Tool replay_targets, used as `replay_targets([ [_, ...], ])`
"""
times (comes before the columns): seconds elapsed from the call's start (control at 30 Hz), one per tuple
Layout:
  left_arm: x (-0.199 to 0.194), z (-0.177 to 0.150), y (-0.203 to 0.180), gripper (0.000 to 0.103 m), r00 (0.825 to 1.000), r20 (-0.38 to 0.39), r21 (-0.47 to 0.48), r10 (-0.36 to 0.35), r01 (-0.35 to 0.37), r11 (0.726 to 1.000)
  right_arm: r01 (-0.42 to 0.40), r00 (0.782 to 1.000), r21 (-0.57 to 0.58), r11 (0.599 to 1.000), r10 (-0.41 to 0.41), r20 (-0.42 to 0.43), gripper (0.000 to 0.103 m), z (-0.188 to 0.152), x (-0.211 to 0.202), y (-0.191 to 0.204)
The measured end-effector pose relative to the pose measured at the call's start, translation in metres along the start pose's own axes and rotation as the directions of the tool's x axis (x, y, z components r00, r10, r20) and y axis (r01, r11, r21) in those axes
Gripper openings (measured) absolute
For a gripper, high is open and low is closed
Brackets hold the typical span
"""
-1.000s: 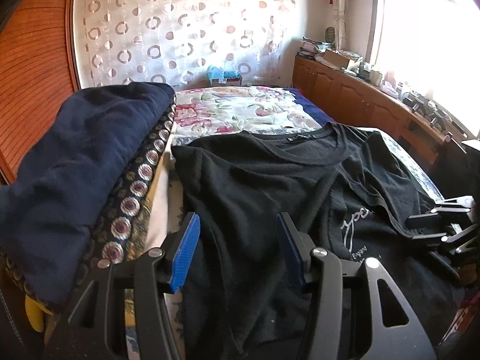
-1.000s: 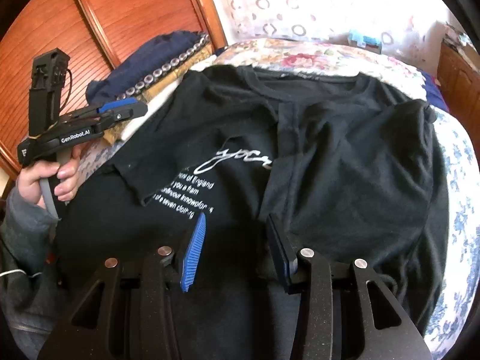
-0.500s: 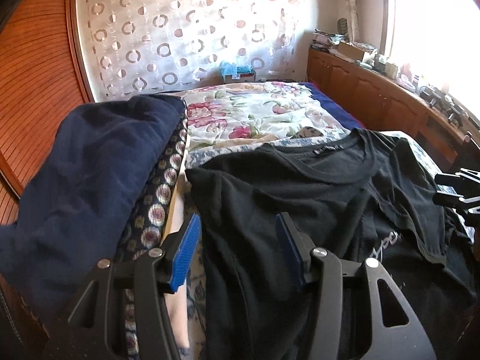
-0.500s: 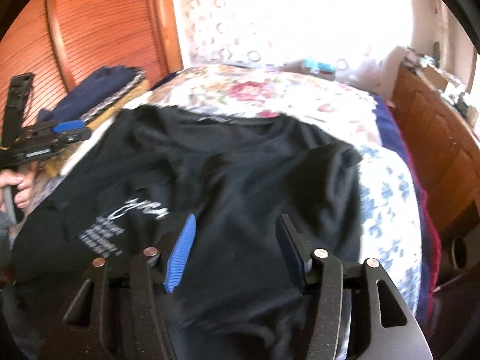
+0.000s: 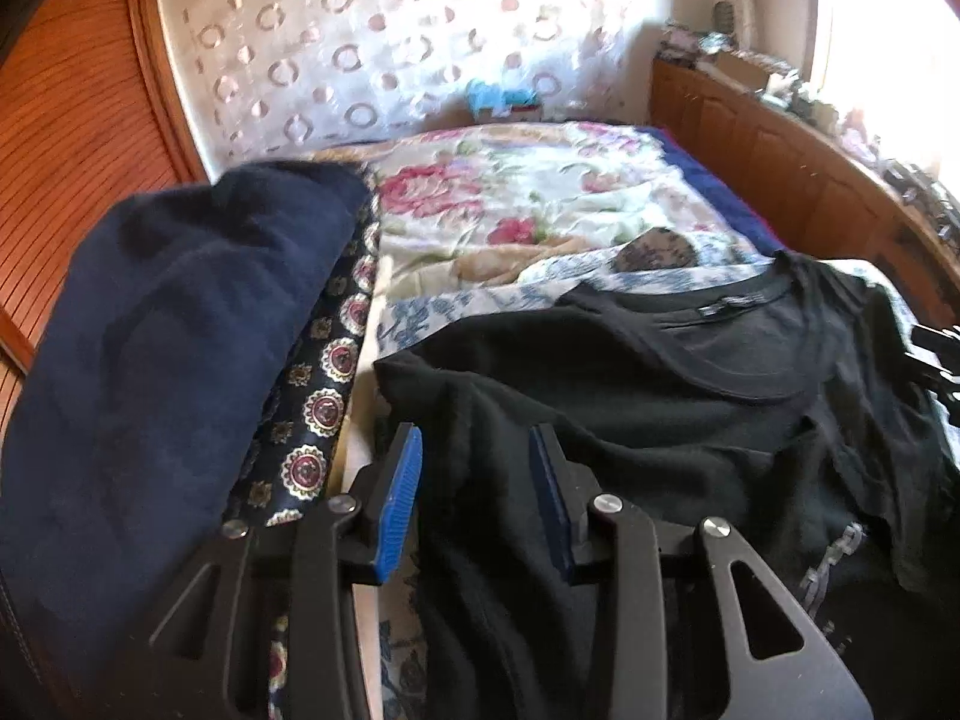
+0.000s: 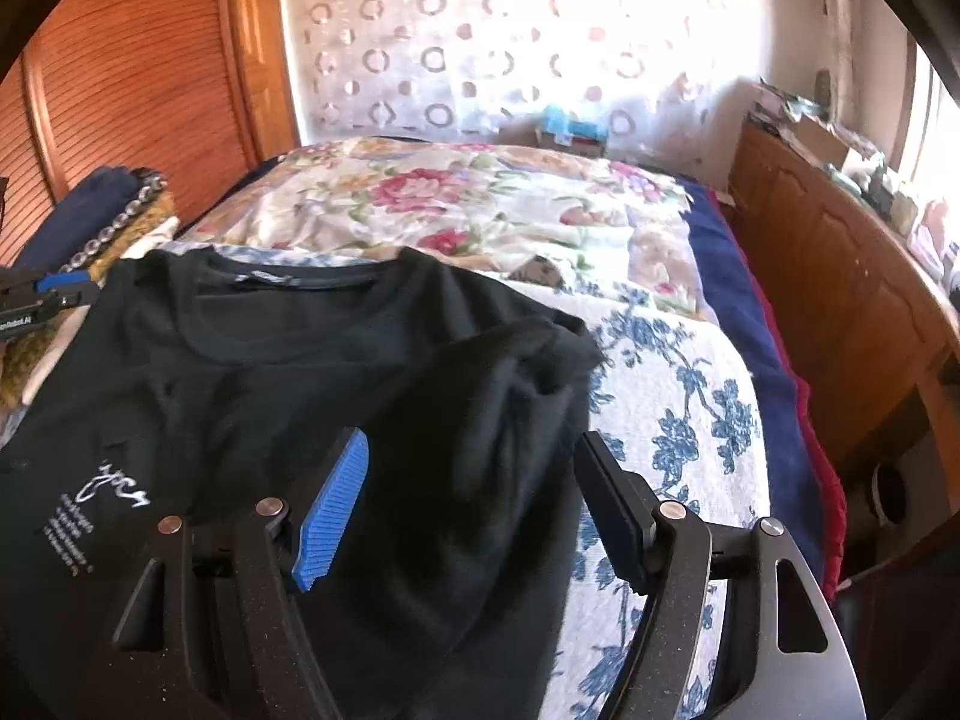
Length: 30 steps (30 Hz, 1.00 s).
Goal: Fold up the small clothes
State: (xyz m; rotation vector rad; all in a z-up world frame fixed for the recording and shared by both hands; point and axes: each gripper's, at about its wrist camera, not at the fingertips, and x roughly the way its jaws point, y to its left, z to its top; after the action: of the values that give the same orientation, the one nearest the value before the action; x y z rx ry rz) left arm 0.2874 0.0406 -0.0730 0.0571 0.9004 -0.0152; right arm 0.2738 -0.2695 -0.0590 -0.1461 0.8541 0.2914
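Observation:
A black T-shirt [image 5: 630,384] with white print lies spread on the bed, collar toward the headboard, also seen in the right wrist view as the same T-shirt [image 6: 288,372]. My left gripper [image 5: 475,438] hangs over the shirt's left sleeve edge. Its jaws are closing, with black cloth showing between them but the pads not pressing it. My right gripper [image 6: 471,438] is over the bunched right sleeve [image 6: 540,354]. Its jaws are opening wide with cloth below the gap. Each gripper shows at the edge of the other's view: right gripper [image 5: 936,354], left gripper [image 6: 36,300].
A folded navy garment [image 5: 162,330] lies on a patterned cloth [image 5: 324,396] at the shirt's left. Beyond the collar is a floral bedspread [image 5: 510,204] with a small dark item [image 5: 657,249]. A blue-flowered quilt [image 6: 678,420] lies under the shirt. Wooden cabinets [image 6: 840,276] run along the right.
The left gripper has shifted left to the shirt's sleeve edge and its jaws have narrowed. The right gripper has swung right from the printed chest to the right sleeve and its jaws have widened.

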Motion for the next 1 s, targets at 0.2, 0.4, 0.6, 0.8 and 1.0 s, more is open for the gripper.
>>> replay_targets([
  [0.2,0.018,0.001,-0.003,0.038,0.999,-0.043,-0.003,0.024,-0.024,1.0,-0.008,1.0,0.02,1.0,0.009,-0.029,0.073,-0.007,0.008,-0.009],
  [0.4,0.027,0.003,-0.009,0.039,0.998,-0.056,0.019,0.036,-0.035,0.999,-0.005,0.999,0.041,0.999,0.007,-0.042,0.073,-0.007,0.011,-0.014],
  [0.6,0.025,0.007,-0.003,0.005,0.999,-0.046,0.028,-0.012,0.013,1.0,0.019,0.999,0.046,0.999,-0.017,-0.048,0.073,-0.007,0.011,-0.014],
  [0.8,-0.02,0.02,0.004,0.003,0.996,0.086,0.018,-0.023,0.022,1.0,0.024,0.999,0.052,0.998,-0.022,-0.048,0.073,-0.006,0.012,-0.013],
  [1.0,-0.053,0.027,0.009,0.003,0.986,0.157,0.04,-0.05,0.045,0.998,0.015,1.0,0.107,0.994,-0.013,-0.015,0.073,-0.005,0.004,-0.029],
])
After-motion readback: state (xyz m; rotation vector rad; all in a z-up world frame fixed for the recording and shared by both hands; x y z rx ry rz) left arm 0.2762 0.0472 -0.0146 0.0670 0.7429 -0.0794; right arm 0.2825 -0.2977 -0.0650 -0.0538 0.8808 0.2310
